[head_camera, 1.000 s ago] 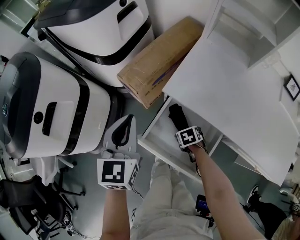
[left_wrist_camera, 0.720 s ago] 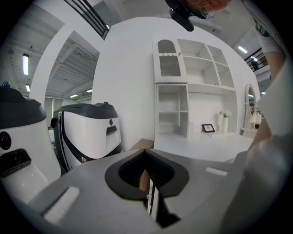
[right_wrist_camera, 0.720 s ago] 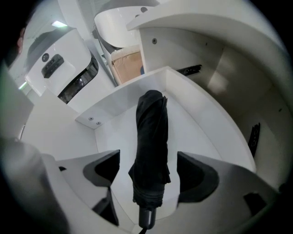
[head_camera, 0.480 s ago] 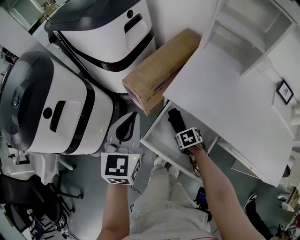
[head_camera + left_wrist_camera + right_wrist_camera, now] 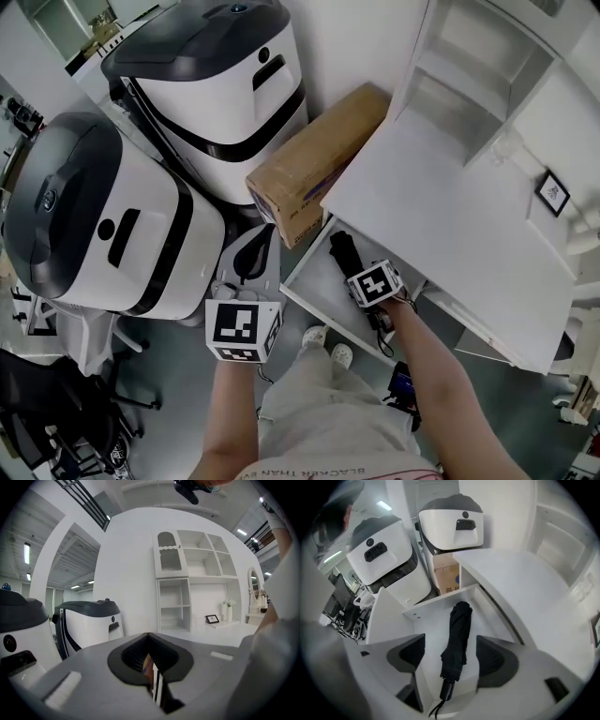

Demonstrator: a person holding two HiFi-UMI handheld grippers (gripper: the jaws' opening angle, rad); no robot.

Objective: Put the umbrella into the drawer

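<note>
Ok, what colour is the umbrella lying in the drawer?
The umbrella is plain black, handle included; it shows best in the right gripper view.

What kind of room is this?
Probably an office or lab: big white machines stand beside a white desk with shelves, and a black office chair sits nearby.

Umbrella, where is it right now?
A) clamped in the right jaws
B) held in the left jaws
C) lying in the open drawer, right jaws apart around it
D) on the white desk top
C: the right gripper view shows the umbrella lying flat on the floor of the drawer, with the right gripper jaws apart and a gap on either side of it.
</note>
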